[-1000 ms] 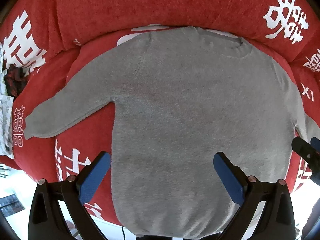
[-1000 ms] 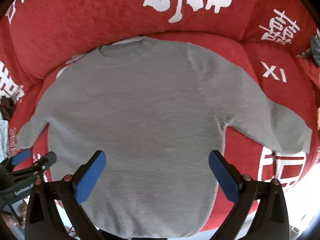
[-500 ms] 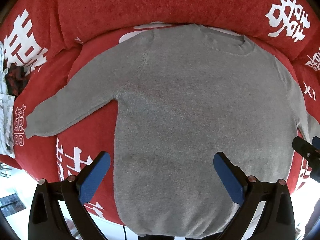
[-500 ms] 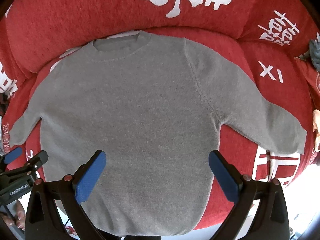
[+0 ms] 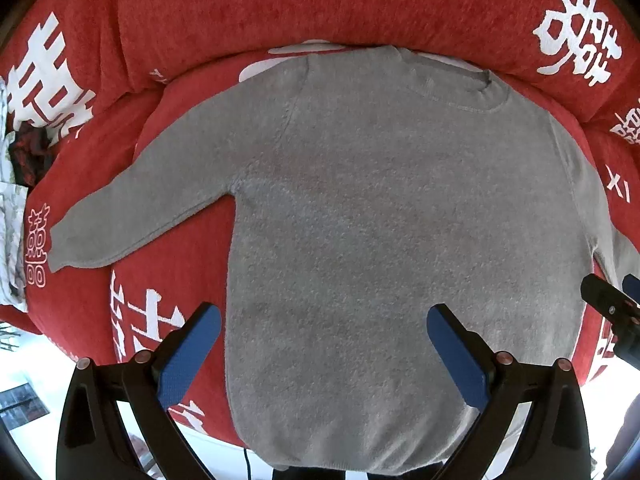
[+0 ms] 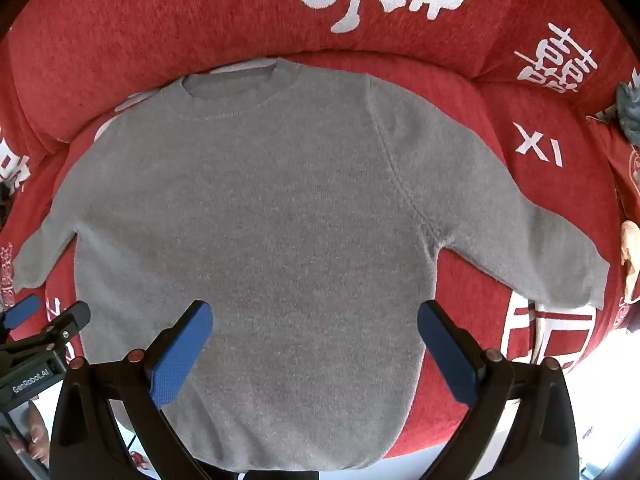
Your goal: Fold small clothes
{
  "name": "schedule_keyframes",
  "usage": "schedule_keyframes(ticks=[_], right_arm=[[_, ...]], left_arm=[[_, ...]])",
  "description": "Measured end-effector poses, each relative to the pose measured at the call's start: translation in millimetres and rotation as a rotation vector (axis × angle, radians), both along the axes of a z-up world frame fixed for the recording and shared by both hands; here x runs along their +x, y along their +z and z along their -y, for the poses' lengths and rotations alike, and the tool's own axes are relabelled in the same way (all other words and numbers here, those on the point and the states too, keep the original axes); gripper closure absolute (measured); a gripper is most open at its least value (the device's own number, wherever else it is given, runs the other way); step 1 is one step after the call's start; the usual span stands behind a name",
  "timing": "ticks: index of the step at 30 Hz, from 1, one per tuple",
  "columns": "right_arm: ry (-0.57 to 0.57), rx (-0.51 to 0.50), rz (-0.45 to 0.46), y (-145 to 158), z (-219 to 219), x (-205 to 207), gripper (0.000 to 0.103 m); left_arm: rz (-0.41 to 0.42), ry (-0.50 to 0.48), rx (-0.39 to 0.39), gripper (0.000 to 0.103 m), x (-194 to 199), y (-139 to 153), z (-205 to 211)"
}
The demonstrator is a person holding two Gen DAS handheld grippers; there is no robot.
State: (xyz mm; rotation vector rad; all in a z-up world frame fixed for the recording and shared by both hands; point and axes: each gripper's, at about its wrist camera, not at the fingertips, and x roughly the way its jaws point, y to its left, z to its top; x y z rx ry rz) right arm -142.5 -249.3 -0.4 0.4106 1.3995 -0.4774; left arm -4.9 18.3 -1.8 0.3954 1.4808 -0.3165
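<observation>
Sweater first: one soft grey knitted sweater [image 5: 400,216] lies flat on the red fuzzy sofa cover with white letters [image 5: 168,184]. It has two sleeves, both spread out to the sides, and one round neck at the far end, touching the red back cushion [image 6: 160,32].

I hold two grippers. My left gripper [image 5: 324,344] hangs above the bottom part of the sweater with its two blue pads [image 5: 188,350] wide apart and nothing between them. My right gripper [image 6: 314,340] hangs over the same part, its two blue pads [image 6: 180,354] also wide apart and holding nothing. Each camera sees the tip of the other gripper at the side.

The bottom hem sits just past my fingers, near the front edge of the sofa. Bare red cover shows under each sleeve, beside the body, so there is open room there. The left cuff [image 5: 60,248] lies near some crumpled cloth [image 5: 16,200] at the sofa's end.
</observation>
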Motion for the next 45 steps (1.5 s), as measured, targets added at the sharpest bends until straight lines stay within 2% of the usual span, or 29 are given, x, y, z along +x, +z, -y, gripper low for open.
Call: schedule_keyframes(ticks=[13,25,45], right_arm=[[0.009,0.009,-0.031,-1,-5,3,0.001],[0.005,-0.004,-0.002,0,-14,4,0.001],[0.036,-0.007,-0.018,5,-39,16,0.001]], left_arm=[[-0.005,0.018,-0.002,0.0,1,-1,-9],[-0.005,0.022,-0.008,0.0,2,-1,-18],[-0.02,0.042,-0.035,0.0,14,-5,-47]])
